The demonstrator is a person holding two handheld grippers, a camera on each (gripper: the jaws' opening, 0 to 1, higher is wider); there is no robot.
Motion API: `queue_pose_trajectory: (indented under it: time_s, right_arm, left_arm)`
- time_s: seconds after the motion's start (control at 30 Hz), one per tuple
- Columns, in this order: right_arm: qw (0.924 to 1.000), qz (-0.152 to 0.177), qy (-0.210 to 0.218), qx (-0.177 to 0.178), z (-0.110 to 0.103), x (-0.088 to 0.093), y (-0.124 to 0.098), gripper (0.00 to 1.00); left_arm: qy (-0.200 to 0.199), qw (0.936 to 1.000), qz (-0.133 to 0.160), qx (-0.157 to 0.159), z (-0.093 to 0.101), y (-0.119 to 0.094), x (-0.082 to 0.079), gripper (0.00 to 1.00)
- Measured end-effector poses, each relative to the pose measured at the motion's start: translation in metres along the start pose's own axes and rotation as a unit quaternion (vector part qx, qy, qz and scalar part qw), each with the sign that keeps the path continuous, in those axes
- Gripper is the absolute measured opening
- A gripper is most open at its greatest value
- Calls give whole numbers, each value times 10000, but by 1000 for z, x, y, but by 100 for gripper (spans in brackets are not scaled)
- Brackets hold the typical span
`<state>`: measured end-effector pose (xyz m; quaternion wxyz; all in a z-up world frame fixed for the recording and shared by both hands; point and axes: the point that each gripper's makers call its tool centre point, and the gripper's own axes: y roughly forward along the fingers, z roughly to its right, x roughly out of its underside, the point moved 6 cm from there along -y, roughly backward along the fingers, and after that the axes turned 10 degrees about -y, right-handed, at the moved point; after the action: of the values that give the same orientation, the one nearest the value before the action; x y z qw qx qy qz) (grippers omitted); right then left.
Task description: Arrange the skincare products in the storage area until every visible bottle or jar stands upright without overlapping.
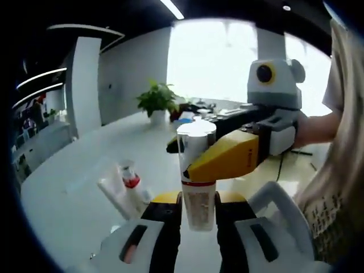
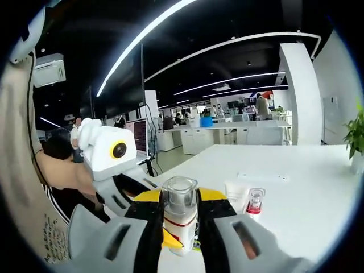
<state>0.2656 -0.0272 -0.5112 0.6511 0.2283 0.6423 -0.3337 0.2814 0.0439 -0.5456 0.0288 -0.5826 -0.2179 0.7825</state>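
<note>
Bottle [image 1: 197, 182] stood at frame centre, both claws, left [image 1: 198, 219] and right [image 2: 181, 227], closed on it above the worktop [image 1: 85, 187].

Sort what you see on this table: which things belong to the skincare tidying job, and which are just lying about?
Job:
clear-capped bottle, gripped by both the left gripper and the right gripper
white tube, lying flat
small red-collared bottle, tipped over

Lying about:
potted plant
clutter at the table's far end
cable
</note>
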Motion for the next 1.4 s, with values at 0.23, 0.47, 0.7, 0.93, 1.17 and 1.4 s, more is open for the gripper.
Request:
queue_pose_trajectory:
  time_s: [0.23, 0.47, 0.7, 0.93, 1.17, 1.4]
  right_arm:
    - [9999, -115, -48, -1, 4, 5, 5, 21]
    - [9996, -278, -97, 15, 8, 13, 8, 21]
    - [9983, -521, -267, 64, 12, 24, 11, 22]
    - [9957, -835, -382, 156, 13, 45, 12, 22]
    - [9935, -1073, -321, 226, 16, 65, 13, 22]
    - [9899, -1328, -417, 274, 19, 85, 16, 22]
  left_arm:
    - [45, 9999, -134, -38, -6, 6, 1, 18]
    - [98, 9996, -244, -32, -13, 13, 6, 18]
    - [194, 9992, -340, 42, -20, 25, 15, 18]
    - [272, 9980, -565, 86, -25, 39, 32, 18]
    - [274, 9969, -712, 173, -29, 51, 47, 18]
    - [341, 9957, -843, 161, -36, 66, 63, 18]
